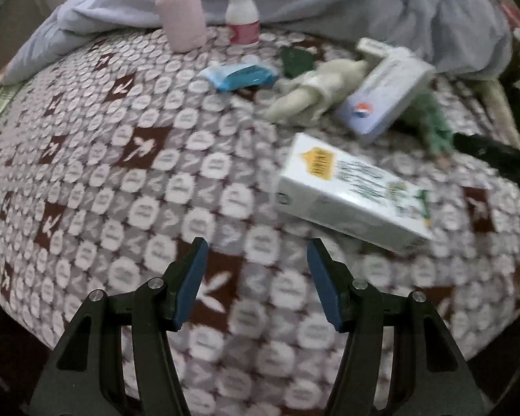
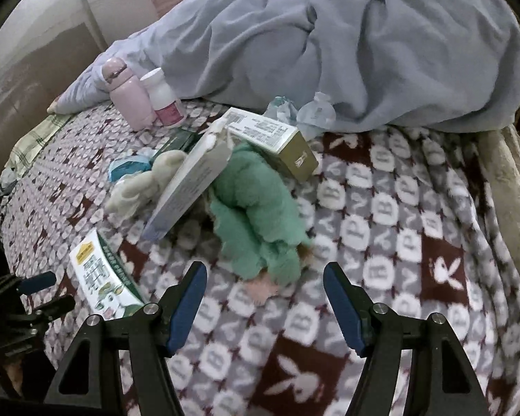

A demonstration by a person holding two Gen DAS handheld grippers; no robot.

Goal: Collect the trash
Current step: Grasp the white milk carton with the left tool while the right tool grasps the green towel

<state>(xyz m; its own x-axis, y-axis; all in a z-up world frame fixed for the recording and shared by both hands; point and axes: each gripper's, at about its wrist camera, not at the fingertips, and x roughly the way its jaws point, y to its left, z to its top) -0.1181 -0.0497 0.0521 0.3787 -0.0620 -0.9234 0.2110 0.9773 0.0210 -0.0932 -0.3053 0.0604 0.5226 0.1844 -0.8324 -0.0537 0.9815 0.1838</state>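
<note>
My left gripper [image 1: 256, 246] is open and empty above the patterned blanket [image 1: 121, 190], just short of a white carton with yellow and green print [image 1: 353, 190]; the carton also shows in the right wrist view [image 2: 100, 274]. Behind it a pale blue box [image 1: 384, 97] leans on a beige plush toy [image 1: 312, 93] and a green plush toy [image 1: 430, 118]. A blue wrapper [image 1: 239, 76] lies further back. My right gripper [image 2: 265, 270] is open and empty just before the green plush toy [image 2: 256, 208]. A white and gold box [image 2: 274, 138] and crumpled clear plastic [image 2: 315, 114] lie beyond it.
A pink flask [image 1: 182, 14] and a white pill bottle [image 1: 241, 14] stand at the back by a heaped grey-blue duvet [image 2: 329, 41]. A dark green packet [image 1: 294, 60] lies near the wrapper. The left gripper's body shows at the left edge of the right wrist view [image 2: 24, 298].
</note>
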